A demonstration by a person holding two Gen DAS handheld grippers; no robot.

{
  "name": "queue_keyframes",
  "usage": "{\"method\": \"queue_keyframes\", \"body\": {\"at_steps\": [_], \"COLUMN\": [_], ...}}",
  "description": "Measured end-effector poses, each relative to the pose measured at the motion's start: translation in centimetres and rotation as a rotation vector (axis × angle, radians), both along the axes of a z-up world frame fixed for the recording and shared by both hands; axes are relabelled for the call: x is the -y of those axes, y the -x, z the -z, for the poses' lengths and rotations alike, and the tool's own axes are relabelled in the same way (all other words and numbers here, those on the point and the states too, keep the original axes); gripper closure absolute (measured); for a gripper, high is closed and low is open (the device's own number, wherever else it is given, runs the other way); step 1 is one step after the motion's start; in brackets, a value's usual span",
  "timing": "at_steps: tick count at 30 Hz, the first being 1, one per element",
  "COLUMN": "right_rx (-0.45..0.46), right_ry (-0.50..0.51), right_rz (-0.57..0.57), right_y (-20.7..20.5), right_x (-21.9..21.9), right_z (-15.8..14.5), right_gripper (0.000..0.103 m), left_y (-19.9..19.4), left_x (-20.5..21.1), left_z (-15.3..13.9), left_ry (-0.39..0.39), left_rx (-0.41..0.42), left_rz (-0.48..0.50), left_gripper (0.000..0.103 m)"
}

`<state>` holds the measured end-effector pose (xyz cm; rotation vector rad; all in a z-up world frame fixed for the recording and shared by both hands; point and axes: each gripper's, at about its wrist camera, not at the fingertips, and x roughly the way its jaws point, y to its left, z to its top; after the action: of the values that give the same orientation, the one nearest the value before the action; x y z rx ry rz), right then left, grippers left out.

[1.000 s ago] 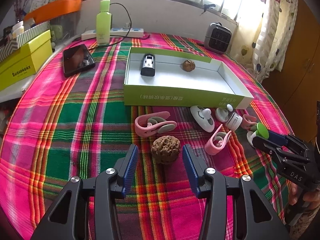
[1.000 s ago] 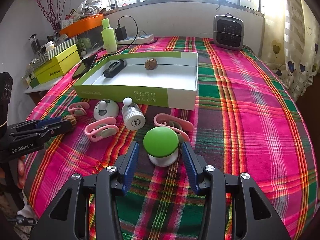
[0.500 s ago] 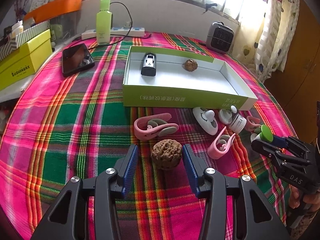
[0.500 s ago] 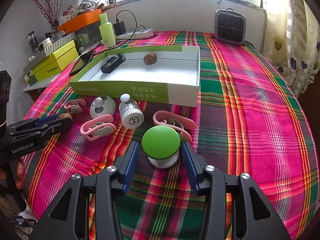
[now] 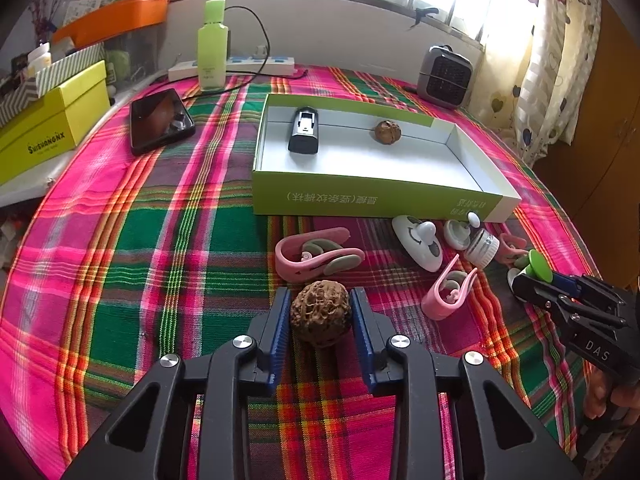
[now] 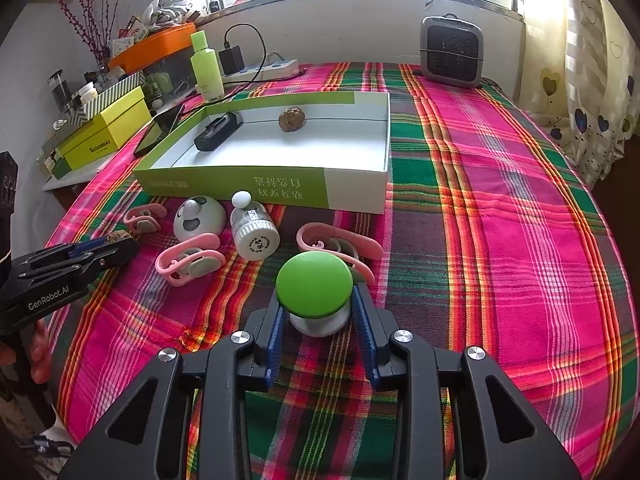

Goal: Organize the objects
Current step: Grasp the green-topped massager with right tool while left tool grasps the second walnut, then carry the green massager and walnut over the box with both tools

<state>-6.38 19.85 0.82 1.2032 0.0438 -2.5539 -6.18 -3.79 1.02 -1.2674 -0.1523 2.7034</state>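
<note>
My left gripper point(image 5: 320, 316) is shut on a brown walnut point(image 5: 320, 312) at the plaid cloth. My right gripper point(image 6: 316, 312) is shut on a green-topped white knob point(image 6: 315, 286); it also shows in the left wrist view point(image 5: 536, 266). The green-and-white box tray point(image 5: 376, 200) holds a black device point(image 5: 304, 136) and a second walnut point(image 5: 387, 131). In front of it lie pink clips point(image 5: 316, 254), a white panda-faced piece point(image 5: 418, 242) and a small white jar point(image 6: 254, 232).
A phone point(image 5: 160, 120), a green bottle point(image 5: 212, 46), a power strip point(image 5: 240, 66), a yellow box point(image 5: 48, 128) and a small grey heater point(image 5: 444, 72) stand around the far table edge. Curtains hang at the right.
Both grippers closed: the left onto the walnut, the right onto the green-topped knob. Both moved slightly forward towards their objects.
</note>
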Motion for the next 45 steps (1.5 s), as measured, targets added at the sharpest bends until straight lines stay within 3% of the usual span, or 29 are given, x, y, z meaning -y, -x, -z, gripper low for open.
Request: {"method": "queue_keyframes", "body": {"at_steps": [5,7,45], "right_rx": [-0.006,-0.019,-0.082], "right_ry": [0.005,0.004,0.047], "right_rz": [-0.001,-0.004,-0.038], "right_y": [-0.1,-0.2,-0.6], "right_x": [-0.1,0.0,0.8], "right_z": [-0.1,-0.3,-2.1], "right_gripper": [0.073,0.082,0.085], "left_y": [0.0,-0.1,-0.6], "left_x": [0.0,0.0,-0.4], "left_z": [0.0,0.0,-1.8], "left_ry": [0.000,-0.001,-0.005], "left_rx": [0.000,0.000,-0.043], "left_rz": [0.000,0.000,0.013], "left_gripper": [0.075,0.075,0.075]}}
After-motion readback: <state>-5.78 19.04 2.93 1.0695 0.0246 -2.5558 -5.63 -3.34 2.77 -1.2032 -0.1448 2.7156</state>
